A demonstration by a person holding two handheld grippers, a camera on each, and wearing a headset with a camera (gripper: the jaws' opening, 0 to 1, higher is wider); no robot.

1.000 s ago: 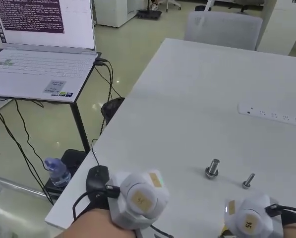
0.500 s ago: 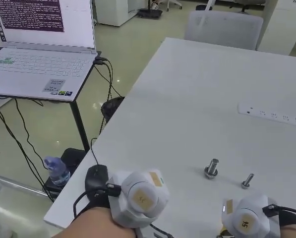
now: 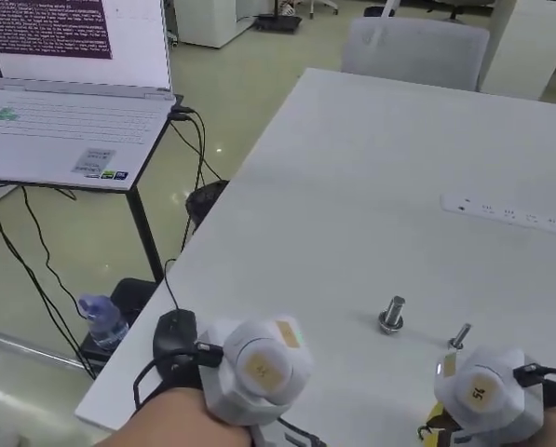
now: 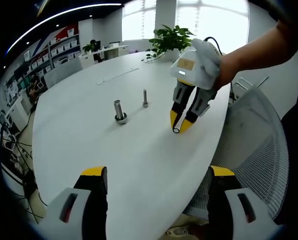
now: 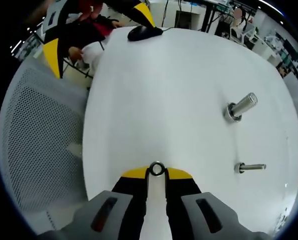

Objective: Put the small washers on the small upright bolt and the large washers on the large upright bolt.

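Right gripper view: the right tongs point(image 5: 156, 176) are closed tight on a washer point(image 5: 156, 169), pinched edge-on at the very tips, its hole facing the camera. Whether it is a small or a large one, cannot tell. From the washer, the large bolt point(image 5: 241, 106) is at 1 o'clock and the small bolt point(image 5: 251, 167) at 3 o'clock. Both stand head-down on the white worktop point(image 5: 163, 90), well apart from the washer. A black mouse point(image 5: 145, 32) lies at 12 o'clock, near the worktop's far edge.

Left gripper view: the left tongs point(image 4: 157, 172) have their yellow tips spread wide with nothing between them, held over the worktop. The right tongs point down at the surface at about 1 o'clock, close to the worktop edge, with the washer at their tips. Whether the washer touches the surface is not clear. The two bolts stand at 11 o'clock, near each other but not touching, large one closer. A mesh chair point(image 4: 258, 150) sits at 3 o'clock, off the edge.

Head view: the small bolt stands at 4 o'clock from the large bolt. A power strip point(image 3: 510, 212) lies at 1 o'clock from the bolts, well apart. An open laptop point(image 3: 63, 121) is on a stand at 10 o'clock, with a bottle point(image 3: 101, 321) on the floor under it
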